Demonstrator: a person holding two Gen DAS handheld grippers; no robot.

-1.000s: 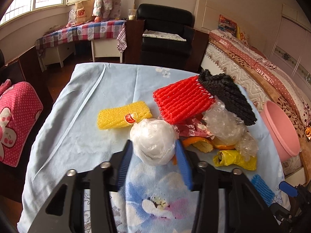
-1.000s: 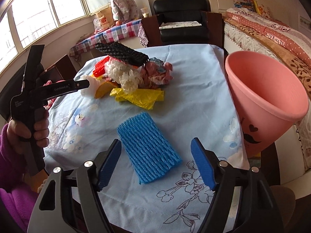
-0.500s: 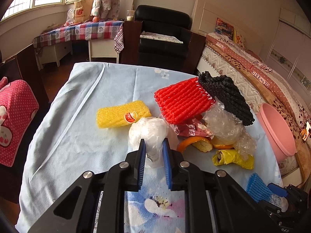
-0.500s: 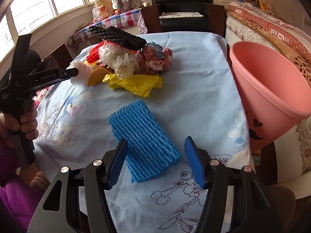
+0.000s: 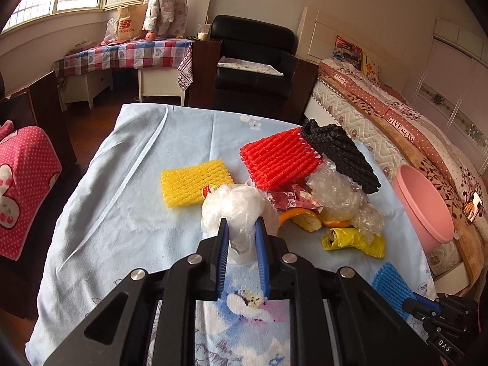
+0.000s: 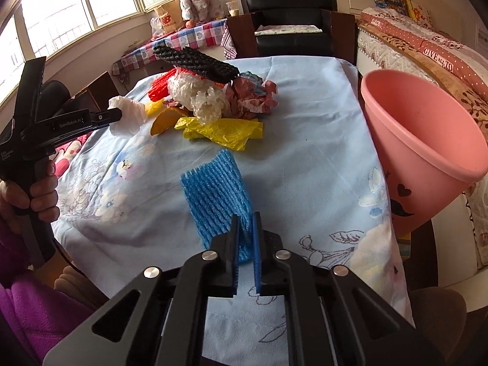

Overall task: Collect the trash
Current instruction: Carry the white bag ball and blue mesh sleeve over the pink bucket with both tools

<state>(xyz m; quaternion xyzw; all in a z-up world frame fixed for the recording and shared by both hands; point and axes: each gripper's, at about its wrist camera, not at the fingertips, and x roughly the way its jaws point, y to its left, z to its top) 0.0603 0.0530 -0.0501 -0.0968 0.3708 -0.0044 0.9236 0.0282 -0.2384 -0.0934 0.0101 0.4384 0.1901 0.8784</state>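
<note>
My left gripper (image 5: 241, 222) is shut on a crumpled clear plastic bag (image 5: 233, 206), held a little above the blue tablecloth (image 5: 122, 201); the same bag (image 6: 128, 116) shows white at the left gripper's tip in the right wrist view. My right gripper (image 6: 245, 221) is shut on the near end of a blue foam net (image 6: 215, 193), which bunches upward between the pads. The blue foam net (image 5: 392, 285) also shows at the lower right of the left wrist view. A pink bin (image 6: 418, 140) leans at the table's right edge.
A trash heap lies mid-table: red foam net (image 5: 280, 161), black foam net (image 5: 341, 155), yellow foam net (image 5: 195, 183), clear wrap (image 5: 338, 193), orange peel (image 5: 302, 218), yellow bag (image 6: 225, 129). A hand (image 6: 36, 189) in a purple sleeve holds the left gripper. A bed (image 5: 411, 140) runs along the right.
Both grippers closed: the left one squeezed the clear plastic bag and raised it slightly, the right one clamped the blue foam net, which now bunches up.
</note>
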